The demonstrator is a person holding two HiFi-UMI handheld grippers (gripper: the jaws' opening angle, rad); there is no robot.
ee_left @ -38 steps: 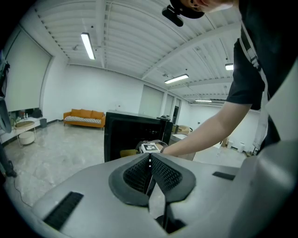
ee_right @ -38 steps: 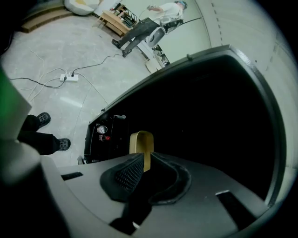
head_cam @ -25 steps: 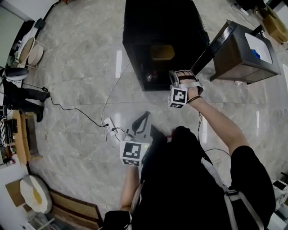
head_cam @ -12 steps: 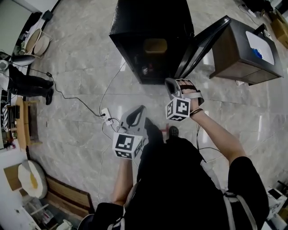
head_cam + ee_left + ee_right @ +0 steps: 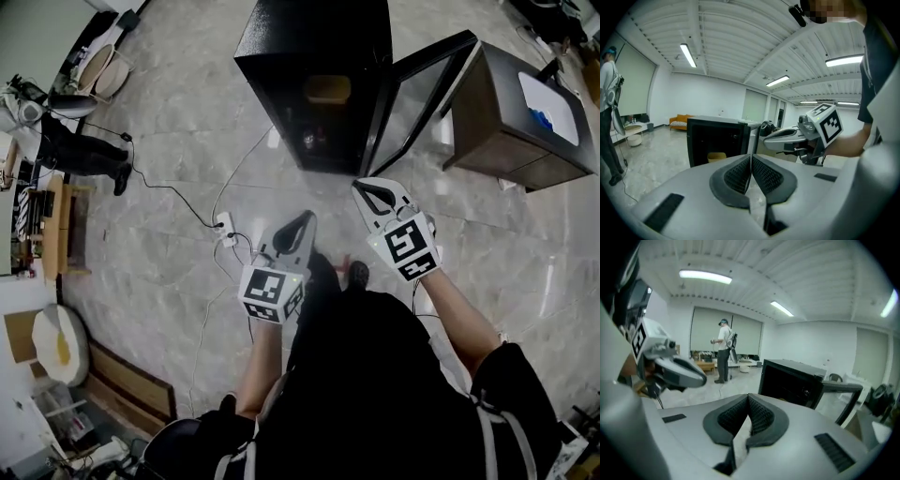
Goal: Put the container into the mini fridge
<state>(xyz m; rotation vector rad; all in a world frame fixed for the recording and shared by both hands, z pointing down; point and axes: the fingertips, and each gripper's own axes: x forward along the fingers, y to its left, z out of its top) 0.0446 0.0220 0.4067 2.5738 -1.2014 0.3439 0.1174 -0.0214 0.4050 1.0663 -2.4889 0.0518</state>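
— container (image 5: 327, 89) sits inside the mini fridge (image 5: 314, 37), so we judge the placing done.
— agreed. and our grippers?
— both hang well apart from it, out in front of the open door (image 5: 417, 89). our left gripper (image 5: 306, 217) has its jaws pressed together on nothing, and our right gripper (image 5: 359, 187) is the same.
— then what is left for us?
— closing the door, we think. the right gripper needs to get round behind its free edge and push it to.
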